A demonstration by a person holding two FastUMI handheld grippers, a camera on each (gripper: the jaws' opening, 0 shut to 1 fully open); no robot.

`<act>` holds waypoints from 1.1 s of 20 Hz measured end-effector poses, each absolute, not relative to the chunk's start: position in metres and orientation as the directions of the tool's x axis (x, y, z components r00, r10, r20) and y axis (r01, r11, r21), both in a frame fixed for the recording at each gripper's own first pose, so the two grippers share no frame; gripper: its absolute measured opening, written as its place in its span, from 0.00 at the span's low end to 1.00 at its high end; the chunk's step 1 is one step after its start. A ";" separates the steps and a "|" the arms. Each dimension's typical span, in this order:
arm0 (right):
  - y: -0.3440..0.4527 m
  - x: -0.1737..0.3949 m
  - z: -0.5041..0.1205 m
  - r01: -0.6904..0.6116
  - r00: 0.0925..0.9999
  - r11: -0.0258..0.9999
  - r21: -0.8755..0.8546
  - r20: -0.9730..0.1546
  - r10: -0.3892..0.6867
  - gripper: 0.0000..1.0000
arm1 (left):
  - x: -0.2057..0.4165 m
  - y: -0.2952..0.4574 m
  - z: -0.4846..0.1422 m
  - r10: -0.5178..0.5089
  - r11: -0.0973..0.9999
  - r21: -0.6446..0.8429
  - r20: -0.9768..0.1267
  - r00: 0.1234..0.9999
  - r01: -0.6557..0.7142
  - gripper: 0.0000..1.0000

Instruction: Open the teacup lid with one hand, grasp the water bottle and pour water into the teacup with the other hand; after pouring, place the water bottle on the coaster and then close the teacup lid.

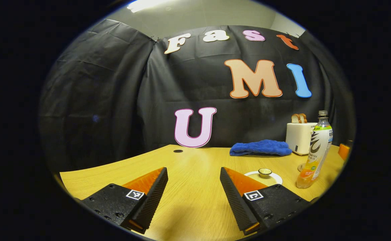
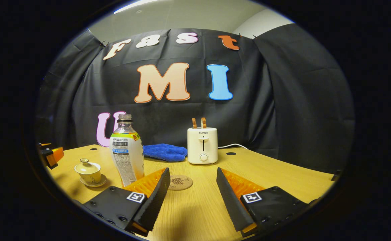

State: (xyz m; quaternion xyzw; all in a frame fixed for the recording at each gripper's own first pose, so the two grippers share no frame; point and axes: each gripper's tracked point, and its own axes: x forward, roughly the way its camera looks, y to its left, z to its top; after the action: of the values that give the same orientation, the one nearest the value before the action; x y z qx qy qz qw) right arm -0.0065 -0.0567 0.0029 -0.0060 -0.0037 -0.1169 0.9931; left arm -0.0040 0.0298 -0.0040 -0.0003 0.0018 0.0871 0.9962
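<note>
Lid (image 2: 84,161) on teacup (image 2: 88,172): left gripper (image 1: 193,187) spread, pinch knob squarely, lift straight; right gripper (image 2: 190,190) spread, then bottle (image 2: 127,154) mid-body.

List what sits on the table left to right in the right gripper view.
Teacup → water bottle → blue towel → toaster. Coaster skipped; it overlaps in the order.
</note>
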 end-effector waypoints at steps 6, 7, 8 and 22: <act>-0.056 -0.006 0.003 0.226 0.974 0.974 -0.011 0.007 -0.226 0.87 | 0.005 0.008 -0.003 0.059 0.998 -0.003 0.002 0.998 -0.059 0.92; -0.056 -0.006 0.003 0.225 0.974 0.974 -0.011 0.007 -0.225 0.87 | 0.005 0.006 -0.003 0.040 0.999 -0.003 0.003 0.999 -0.040 0.92; -0.056 -0.005 0.003 0.224 0.974 0.974 -0.011 0.007 -0.224 0.87 | 0.008 0.001 -0.004 0.021 1.000 -0.004 0.003 1.000 -0.021 0.92; -0.053 -0.006 0.002 0.209 0.978 0.978 -0.010 0.007 -0.209 0.92 | 0.024 -0.071 -0.003 -0.331 0.943 -0.010 0.010 0.943 0.331 0.89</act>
State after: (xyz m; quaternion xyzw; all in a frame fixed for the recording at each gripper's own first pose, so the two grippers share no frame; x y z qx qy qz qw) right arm -0.0056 -0.0529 0.0023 -0.0053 -0.0030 -0.1049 0.9945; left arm 0.0244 -0.0708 -0.0032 -0.0056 -0.0041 -0.1681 0.9857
